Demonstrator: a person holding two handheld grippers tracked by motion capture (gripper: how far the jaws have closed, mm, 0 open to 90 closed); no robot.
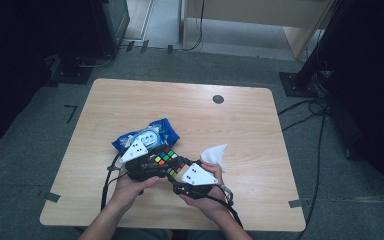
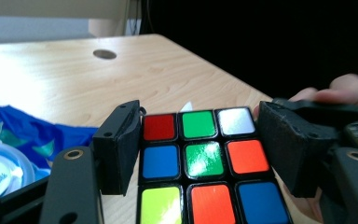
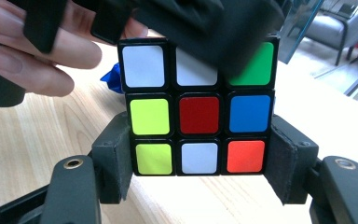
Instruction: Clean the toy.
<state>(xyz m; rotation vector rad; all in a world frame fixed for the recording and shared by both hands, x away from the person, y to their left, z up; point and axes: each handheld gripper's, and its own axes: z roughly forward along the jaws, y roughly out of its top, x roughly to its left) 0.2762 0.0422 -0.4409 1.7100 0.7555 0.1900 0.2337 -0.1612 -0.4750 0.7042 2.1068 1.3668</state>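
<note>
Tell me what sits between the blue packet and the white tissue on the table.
In the high view, the puzzle cube lies between the blue packet and the white tissue, gripped by the left gripper and right gripper.

Looks like a lab or test room set up for recording. A lone light-wood table (image 1: 180, 100) stands on grey carpet floor (image 1: 25, 165) marked with black tape (image 1: 71, 111); black stand bases (image 1: 297, 85) and loose cables (image 1: 310, 107) ring it. A wooden desk (image 1: 260, 12) sits behind, and grey chairs (image 3: 340, 23) show in the right gripper view.
</note>
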